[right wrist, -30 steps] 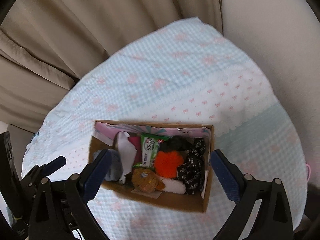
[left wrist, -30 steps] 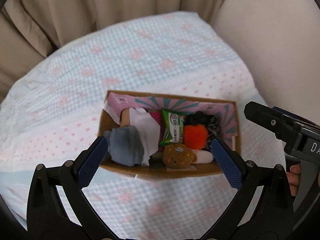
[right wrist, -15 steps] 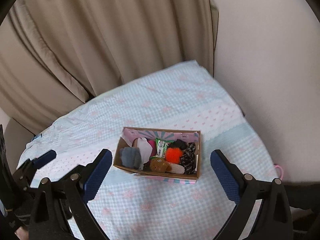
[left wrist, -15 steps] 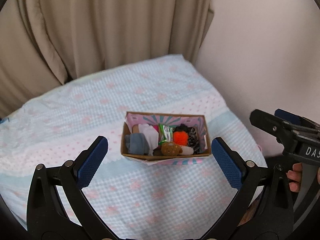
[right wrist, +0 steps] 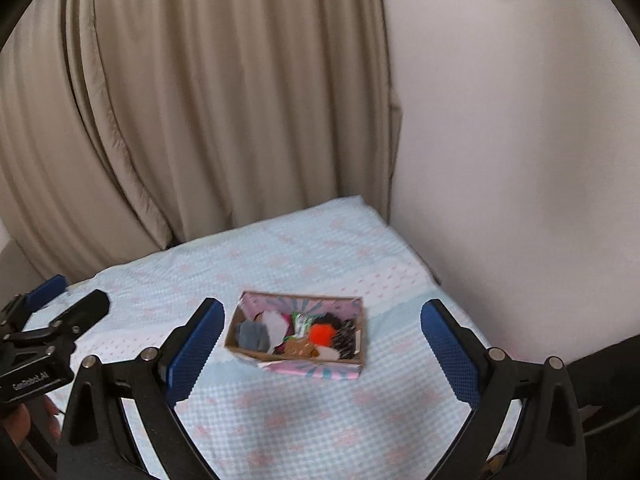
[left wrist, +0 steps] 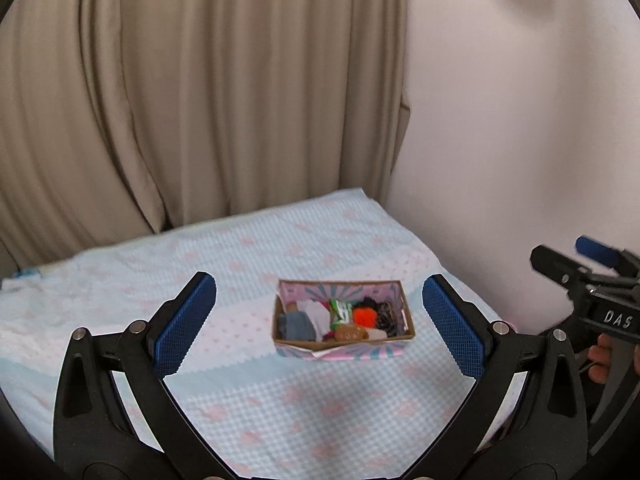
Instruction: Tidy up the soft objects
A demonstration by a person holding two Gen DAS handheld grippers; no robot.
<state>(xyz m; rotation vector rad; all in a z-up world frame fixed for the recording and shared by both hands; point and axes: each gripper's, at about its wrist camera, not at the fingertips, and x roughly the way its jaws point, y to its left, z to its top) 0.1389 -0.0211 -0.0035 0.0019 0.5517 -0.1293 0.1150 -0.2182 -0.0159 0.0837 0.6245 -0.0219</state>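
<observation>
Left wrist view: looking from far back and high at the small open cardboard box with pink and teal printed lining (left wrist: pixel 343 316), standing on the bed covered with a pale blue checked quilt with pink bows (left wrist: pixel 280 400). Showing the left gripper (left wrist: pixel 320 320) with jaws spread wide and holding nothing, blue pads framing the box from a distance. Lying inside the box: a grey folded cloth (left wrist: pixel 296 326), a white cloth (left wrist: pixel 316 314), a green snack-like packet (left wrist: pixel 339 310), an orange fluffy pompom (left wrist: pixel 365 315), a brown plush toy (left wrist: pixel 350 333) and something black at the right end, too small to name. Appearing at the right edge, the right gripper (left wrist: pixel 576 264), with a hand on its handle.

Right wrist view: seeing the same box (right wrist: pixel 298 334) between the right gripper's own wide-open, empty jaws, well apart from both pads. Standing behind, beige pleated curtain (right wrist: pixel 200 100) and plain wall. Showing at the left edge the left gripper (right wrist: pixel 60 304), also away from the box.

Compared with one second ago, when the box was filling the frames just under the pads, both grippers having pulled far back and up. Nothing lying loose on the quilt; probably meaning all soft things being already gathered and the task ending.
</observation>
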